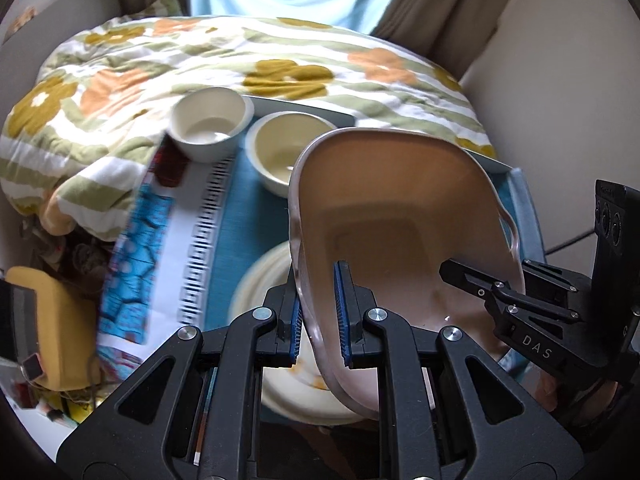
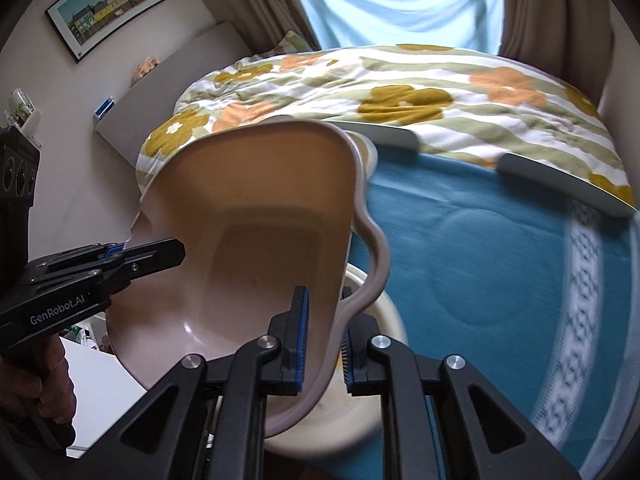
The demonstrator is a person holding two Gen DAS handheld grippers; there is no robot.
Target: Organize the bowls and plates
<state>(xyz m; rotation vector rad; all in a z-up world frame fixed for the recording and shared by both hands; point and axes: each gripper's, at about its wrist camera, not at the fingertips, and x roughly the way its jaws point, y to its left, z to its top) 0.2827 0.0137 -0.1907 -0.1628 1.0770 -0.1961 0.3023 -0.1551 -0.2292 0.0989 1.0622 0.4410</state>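
Both grippers are built of matte black linkage arms joined by round silver screws, and the left gripper point(image 1: 320, 316) and right gripper point(image 2: 324, 344) each carry ribbed blue pads point(image 1: 341, 312) on the inner finger faces. White lettering "GenRobot.AI" is printed on the left unit's body, "DAS" on the right's. Bare skin of the left hand point(image 2: 48, 396) is seen around a black handle.
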